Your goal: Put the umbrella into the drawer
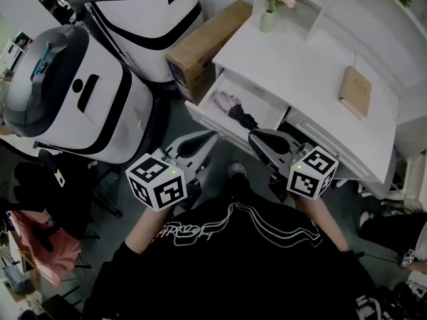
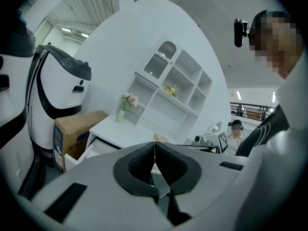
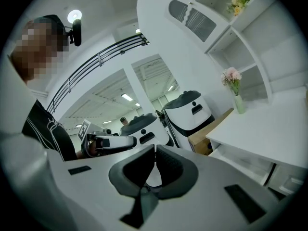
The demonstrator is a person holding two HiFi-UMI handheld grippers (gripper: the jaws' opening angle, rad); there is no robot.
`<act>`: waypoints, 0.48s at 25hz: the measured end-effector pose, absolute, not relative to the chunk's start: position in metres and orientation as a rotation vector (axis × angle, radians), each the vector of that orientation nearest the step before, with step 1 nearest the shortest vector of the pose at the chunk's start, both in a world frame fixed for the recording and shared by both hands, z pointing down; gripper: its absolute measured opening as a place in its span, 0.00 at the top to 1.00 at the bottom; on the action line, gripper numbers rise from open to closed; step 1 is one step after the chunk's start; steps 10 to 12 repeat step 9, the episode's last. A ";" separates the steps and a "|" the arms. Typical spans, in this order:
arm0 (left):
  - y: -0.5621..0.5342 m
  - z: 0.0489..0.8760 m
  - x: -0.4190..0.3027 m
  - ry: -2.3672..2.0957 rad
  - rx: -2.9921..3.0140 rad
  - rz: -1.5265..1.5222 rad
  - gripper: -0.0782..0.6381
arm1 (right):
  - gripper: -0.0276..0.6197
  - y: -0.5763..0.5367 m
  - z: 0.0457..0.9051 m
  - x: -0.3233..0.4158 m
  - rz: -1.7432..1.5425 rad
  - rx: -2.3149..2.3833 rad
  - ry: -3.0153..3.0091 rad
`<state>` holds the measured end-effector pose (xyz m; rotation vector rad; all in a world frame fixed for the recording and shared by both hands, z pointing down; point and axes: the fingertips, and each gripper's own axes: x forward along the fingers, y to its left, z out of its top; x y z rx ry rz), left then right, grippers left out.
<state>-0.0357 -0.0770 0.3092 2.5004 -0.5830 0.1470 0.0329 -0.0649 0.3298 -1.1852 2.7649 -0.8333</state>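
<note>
Left gripper (image 1: 205, 139) and right gripper (image 1: 256, 137), both clenched on nothing, hover at centre frame just short of the open drawer (image 1: 207, 122), where the folded umbrella (image 1: 233, 109) lies inside, handle toward lower right. With the load apparently delivered, the sound move is a flat, square push on the drawer front, keeping the handle below the rim. The white desk (image 1: 300, 72) edge overhangs above; a cardboard box (image 1: 200, 45) crowds the upper left. A second drawer at right may sit ajar, though shadow obscures it.
</note>
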 end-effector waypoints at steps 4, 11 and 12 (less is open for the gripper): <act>-0.080 0.314 -0.034 -0.584 2.494 0.154 0.86 | 0.88 -0.067 0.336 0.034 -0.864 -1.176 2.756; -0.086 0.320 -0.029 -0.584 2.487 0.164 0.86 | 0.88 -0.073 0.341 0.038 -0.876 -1.173 2.756; -0.086 0.320 -0.029 -0.584 2.487 0.164 0.86 | 0.88 -0.073 0.341 0.038 -0.876 -1.173 2.756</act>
